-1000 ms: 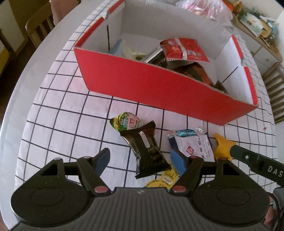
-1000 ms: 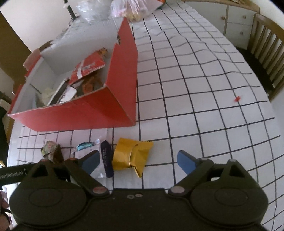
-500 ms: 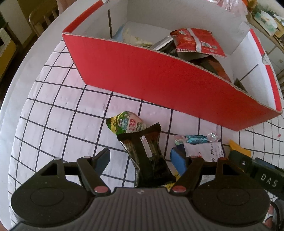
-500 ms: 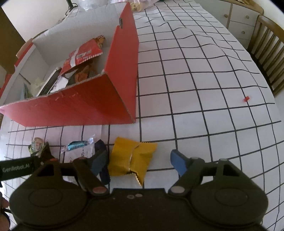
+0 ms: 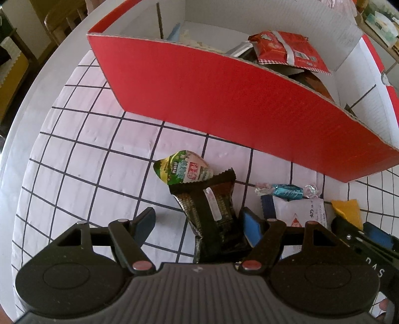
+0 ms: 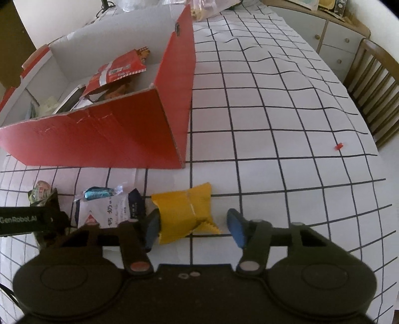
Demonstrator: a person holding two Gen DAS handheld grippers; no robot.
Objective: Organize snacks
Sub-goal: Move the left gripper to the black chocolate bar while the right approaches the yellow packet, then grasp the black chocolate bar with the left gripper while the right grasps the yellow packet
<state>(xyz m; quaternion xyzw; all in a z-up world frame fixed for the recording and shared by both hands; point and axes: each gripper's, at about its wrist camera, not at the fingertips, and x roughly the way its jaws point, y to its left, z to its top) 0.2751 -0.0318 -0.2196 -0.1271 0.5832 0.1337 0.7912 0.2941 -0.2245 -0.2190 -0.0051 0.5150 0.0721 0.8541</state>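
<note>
A red cardboard box (image 5: 224, 99) (image 6: 104, 134) with white inner walls holds several snacks, a red packet (image 5: 286, 49) on top. On the checked cloth before it lie a green pouch (image 5: 184, 170), a dark brown packet (image 5: 212, 211), a blue-wrapped candy (image 5: 286, 191), a white packet (image 5: 299, 211) (image 6: 104, 209) and a yellow packet (image 6: 187, 211). My left gripper (image 5: 197, 221) is open, low over the dark brown packet, which lies between its fingers. My right gripper (image 6: 193, 226) is open around the yellow packet.
A wooden chair (image 6: 374, 87) and a cabinet (image 6: 331, 37) stand to the right of the table. Another chair (image 5: 64, 22) is at the far left. A small red scrap (image 6: 338, 146) lies on the cloth at the right.
Both grippers have moved forward and down toward the snacks. The dark brown packet now lies between my left fingers and the yellow packet between my right fingers.
</note>
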